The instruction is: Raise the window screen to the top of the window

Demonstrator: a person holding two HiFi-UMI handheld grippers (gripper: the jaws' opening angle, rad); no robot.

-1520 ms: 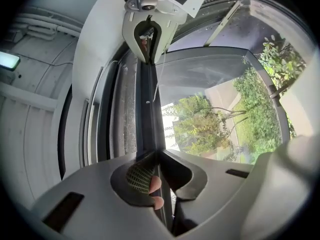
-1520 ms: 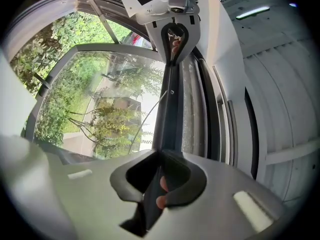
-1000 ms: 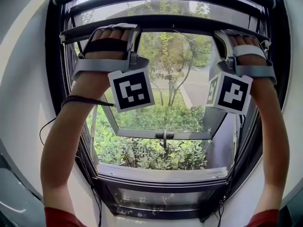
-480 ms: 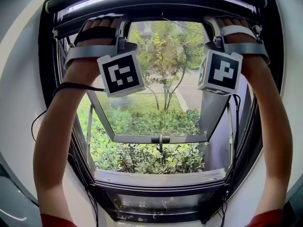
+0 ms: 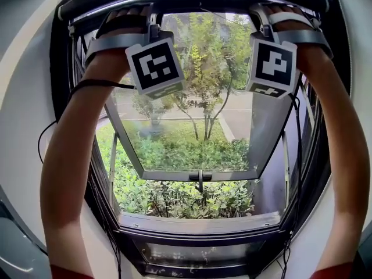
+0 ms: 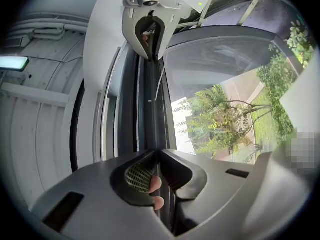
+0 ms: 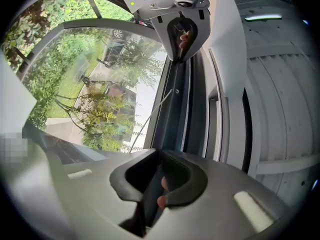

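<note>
The window screen's dark bottom bar (image 5: pixel 203 4) runs across the very top of the window, close under the upper frame. My left gripper (image 5: pixel 131 22) grips it at the left and my right gripper (image 5: pixel 279 16) at the right, with both arms stretched up. In the left gripper view my left gripper (image 6: pixel 160 153) is shut on the bar (image 6: pixel 150 109), which leads away to the right gripper (image 6: pixel 149 29). The right gripper view mirrors this: my right gripper (image 7: pixel 159 153) is clamped on the bar (image 7: pixel 175 114), with the left gripper (image 7: pixel 182 31) at its far end.
An outward-tilted glass casement (image 5: pixel 192 150) with a handle (image 5: pixel 199 178) stands open beyond the frame, over shrubs and a tree. The sill (image 5: pixel 197 222) lies below. A black cable (image 5: pixel 43 147) hangs at the left. White wall surrounds the opening.
Both grippers have risen together with the bar, from a little below the upper frame to close under it. The glass below them now shows unobstructed.
</note>
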